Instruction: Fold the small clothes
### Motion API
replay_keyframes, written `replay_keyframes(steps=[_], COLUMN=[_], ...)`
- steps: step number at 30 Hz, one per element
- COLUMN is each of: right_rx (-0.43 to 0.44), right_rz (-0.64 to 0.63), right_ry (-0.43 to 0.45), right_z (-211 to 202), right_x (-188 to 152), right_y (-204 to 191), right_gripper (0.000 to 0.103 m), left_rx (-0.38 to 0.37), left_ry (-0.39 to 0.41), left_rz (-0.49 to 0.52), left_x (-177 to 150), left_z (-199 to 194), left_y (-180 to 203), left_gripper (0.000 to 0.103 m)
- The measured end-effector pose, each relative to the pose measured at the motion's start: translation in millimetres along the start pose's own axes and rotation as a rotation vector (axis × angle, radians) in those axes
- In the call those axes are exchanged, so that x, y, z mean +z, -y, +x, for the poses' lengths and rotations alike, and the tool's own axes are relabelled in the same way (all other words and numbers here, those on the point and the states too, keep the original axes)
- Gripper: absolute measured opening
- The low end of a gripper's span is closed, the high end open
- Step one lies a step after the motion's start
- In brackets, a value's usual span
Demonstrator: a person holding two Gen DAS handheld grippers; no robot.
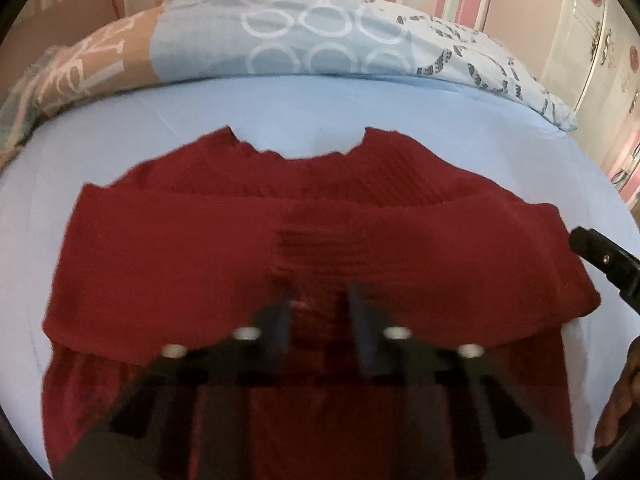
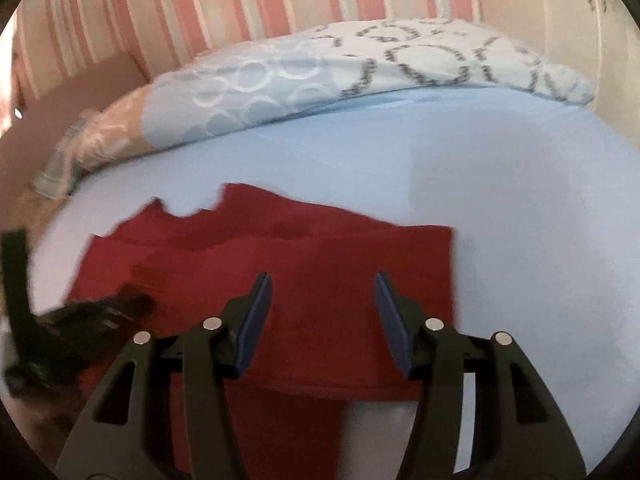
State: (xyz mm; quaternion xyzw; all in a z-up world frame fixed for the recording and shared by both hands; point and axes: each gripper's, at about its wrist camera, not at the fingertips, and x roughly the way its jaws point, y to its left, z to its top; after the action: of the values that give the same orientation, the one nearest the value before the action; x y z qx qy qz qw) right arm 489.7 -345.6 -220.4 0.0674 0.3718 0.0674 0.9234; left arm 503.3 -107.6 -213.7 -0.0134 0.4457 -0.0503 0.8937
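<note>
On the pale blue bedsheet point(image 2: 500, 208) the red knit top point(image 1: 248, 248) lies flat, neckline toward the patterned pillow point(image 1: 320, 40), both sleeves apparently folded across the chest. Your left gripper point(image 1: 320, 304) hovers over the ribbed middle, jaws parted, gripping nothing. Your right gripper point(image 2: 323, 284) hangs over the top's right side, jaws spread wide, also empty. Judged: sleeve folds done; hem-to-neck fold remains. Next move calls for pinching both lower corners evenly. Fabric looks soft, ribbed, limp; sheet smooth. Left view is blurred.
</note>
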Motion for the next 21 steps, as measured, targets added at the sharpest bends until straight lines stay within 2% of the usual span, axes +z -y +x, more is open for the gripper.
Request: replay_keyframes(steps=[1,5,12,21], right_rx=[-0.012,-0.026,-0.043,-0.088], right_rz=[0.007,0.034,0.013,-0.017], right_ry=[-0.007,-0.017,-0.030,-0.033], right_z=[1,3,7,4], right_x=[-2,-6,-11,-12], right_y=[5,18,13,7], right_gripper=[0.054,0.054,0.054,0.055], left_rx=[0.009,0.009,-0.004,0.056], left_ry=[0.007,0.020,0.080,0.150], left_rz=[0.003,0.014,0.015,0.039], left_x=[0,-1,1,14], left_z=[-1,-3,-17,-40], left_y=[-1,-3,0,-3], left_gripper=[0.012,0.009,0.007,0.007])
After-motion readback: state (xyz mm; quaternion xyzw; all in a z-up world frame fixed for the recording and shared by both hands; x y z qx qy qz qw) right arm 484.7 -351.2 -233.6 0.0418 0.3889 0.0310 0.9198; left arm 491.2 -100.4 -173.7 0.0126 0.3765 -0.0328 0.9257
